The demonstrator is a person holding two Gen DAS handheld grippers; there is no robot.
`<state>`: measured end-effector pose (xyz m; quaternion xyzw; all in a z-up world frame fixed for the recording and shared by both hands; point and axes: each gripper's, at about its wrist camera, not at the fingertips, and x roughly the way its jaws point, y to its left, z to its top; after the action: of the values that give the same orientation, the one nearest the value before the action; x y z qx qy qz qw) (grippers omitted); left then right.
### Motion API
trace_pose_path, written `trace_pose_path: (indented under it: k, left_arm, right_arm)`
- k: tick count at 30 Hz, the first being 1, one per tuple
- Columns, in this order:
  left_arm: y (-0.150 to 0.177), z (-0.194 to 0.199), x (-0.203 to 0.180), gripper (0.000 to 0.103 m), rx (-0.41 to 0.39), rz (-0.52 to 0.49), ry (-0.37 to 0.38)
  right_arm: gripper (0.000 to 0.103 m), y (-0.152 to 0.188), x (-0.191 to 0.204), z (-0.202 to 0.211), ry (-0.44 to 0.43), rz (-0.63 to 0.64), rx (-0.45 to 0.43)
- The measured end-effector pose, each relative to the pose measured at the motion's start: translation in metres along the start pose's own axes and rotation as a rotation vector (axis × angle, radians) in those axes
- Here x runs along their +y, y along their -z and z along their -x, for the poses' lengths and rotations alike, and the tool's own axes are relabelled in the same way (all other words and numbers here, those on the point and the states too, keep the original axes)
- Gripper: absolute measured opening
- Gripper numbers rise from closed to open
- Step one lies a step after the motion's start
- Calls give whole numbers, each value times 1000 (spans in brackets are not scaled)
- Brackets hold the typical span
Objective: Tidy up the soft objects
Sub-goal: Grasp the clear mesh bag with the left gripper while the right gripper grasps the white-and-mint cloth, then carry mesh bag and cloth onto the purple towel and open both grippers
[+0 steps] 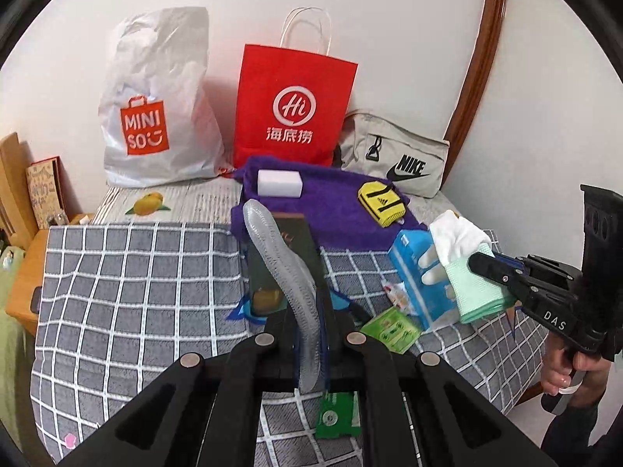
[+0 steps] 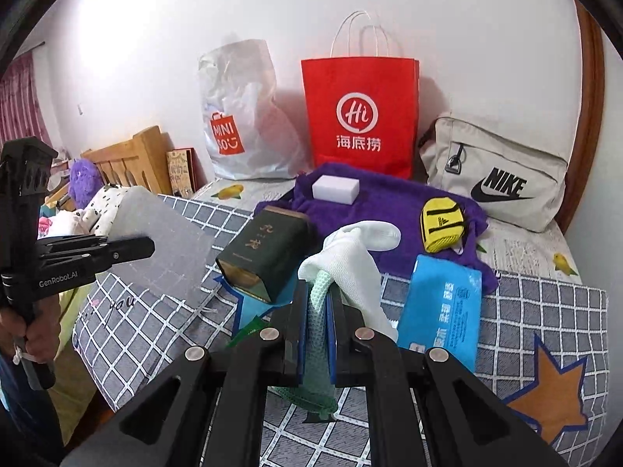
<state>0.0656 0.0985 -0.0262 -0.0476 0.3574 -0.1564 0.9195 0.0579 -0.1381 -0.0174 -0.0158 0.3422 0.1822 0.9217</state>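
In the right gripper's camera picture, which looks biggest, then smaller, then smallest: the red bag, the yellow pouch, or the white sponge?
1. Red bag, clearly biggest.
2. Yellow pouch and white sponge look about alike; too close to rank.

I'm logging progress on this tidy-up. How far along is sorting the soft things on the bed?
Possibly done: a white sponge and yellow pouch already lie on the purple towel. In hand: the left gripper clamps a grey mat; the right gripper clamps a green cloth with a white cloth. Left: placing both; the dark tin and blue pack remain on the bed.
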Motion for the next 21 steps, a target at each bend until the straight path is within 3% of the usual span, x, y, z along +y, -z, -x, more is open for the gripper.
trace_pose_path:
  k: [21]
  left_arm:
    - [-70,-52,-4,7,7,-22,2]
  right_arm:
    - [8,-48,-59,-32,98,-30,2]
